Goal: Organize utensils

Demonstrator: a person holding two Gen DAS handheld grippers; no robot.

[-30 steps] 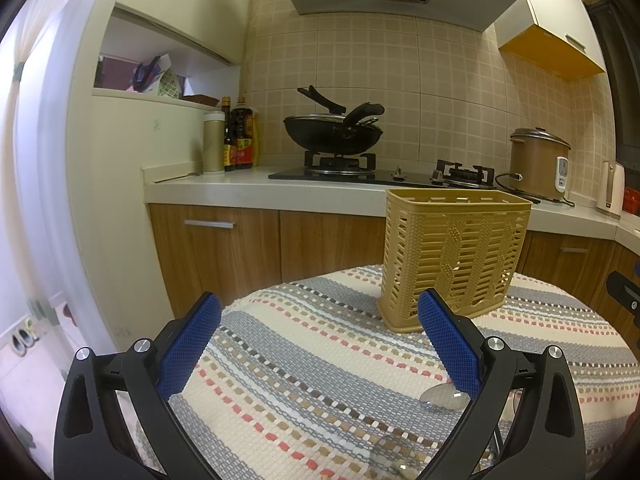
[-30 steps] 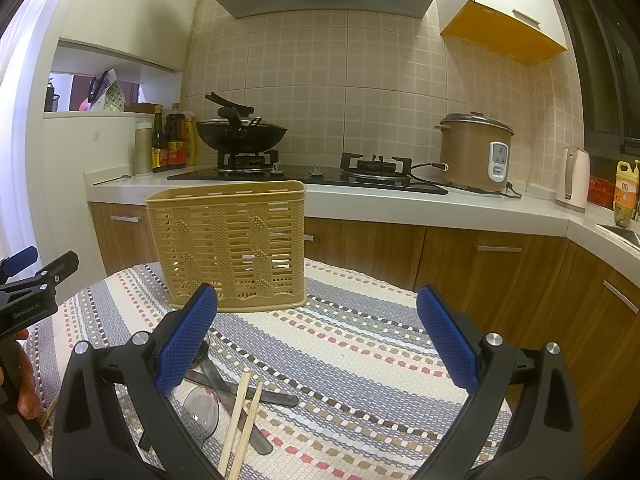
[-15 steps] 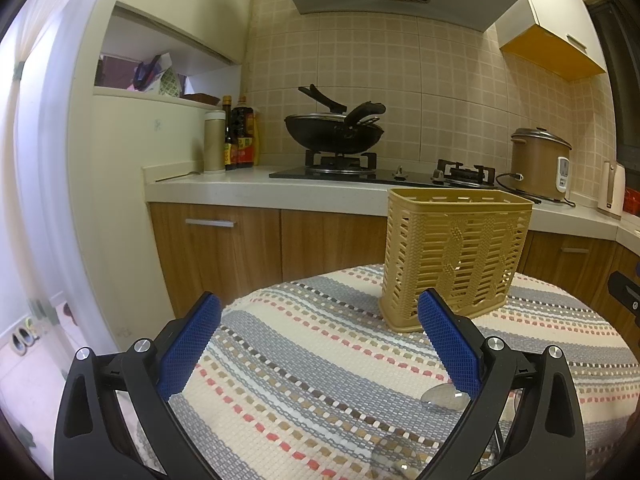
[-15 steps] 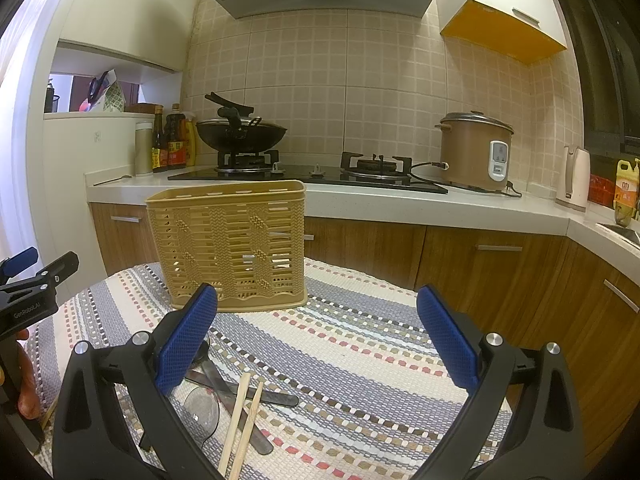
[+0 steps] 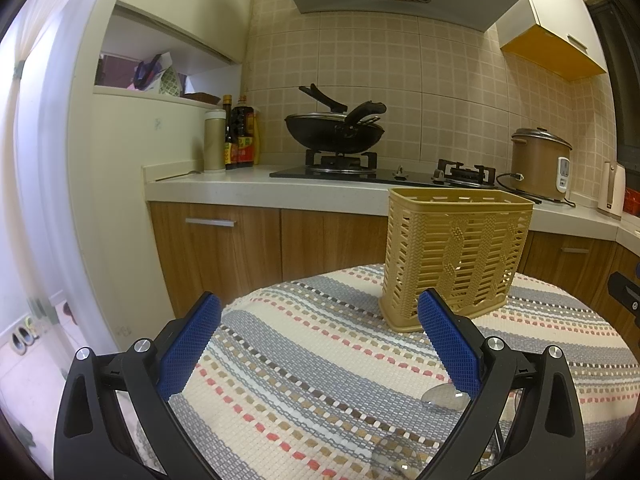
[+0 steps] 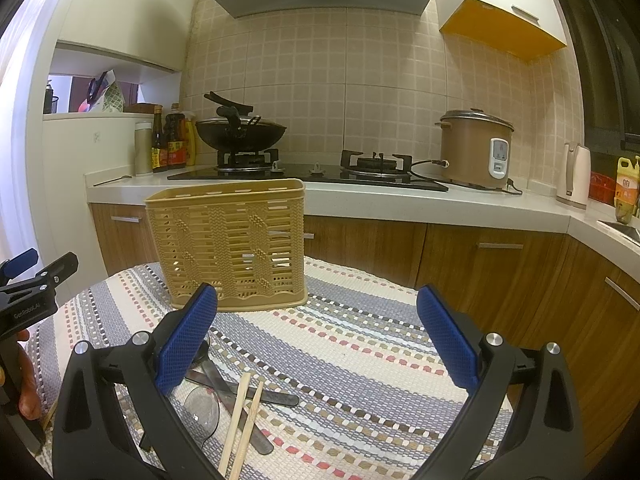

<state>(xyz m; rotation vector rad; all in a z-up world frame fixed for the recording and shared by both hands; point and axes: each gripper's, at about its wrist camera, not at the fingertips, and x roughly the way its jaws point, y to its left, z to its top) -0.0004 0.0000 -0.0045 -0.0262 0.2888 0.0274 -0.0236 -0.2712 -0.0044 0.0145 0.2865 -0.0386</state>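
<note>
Likely light and slick, the pale wooden chopsticks (image 6: 240, 420) lie among dark metal spoons (image 6: 240, 392) before the slatted tan plastic basket (image 6: 228, 240). Both grippers, left (image 5: 320, 344) and right (image 6: 316, 340), hover with jaws wide and empty; pinching mid-shaft seems best.

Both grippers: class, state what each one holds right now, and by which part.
Nothing is held. The left gripper and right gripper are both open and empty; the chopsticks and spoons lie on the tablecloth.
</note>
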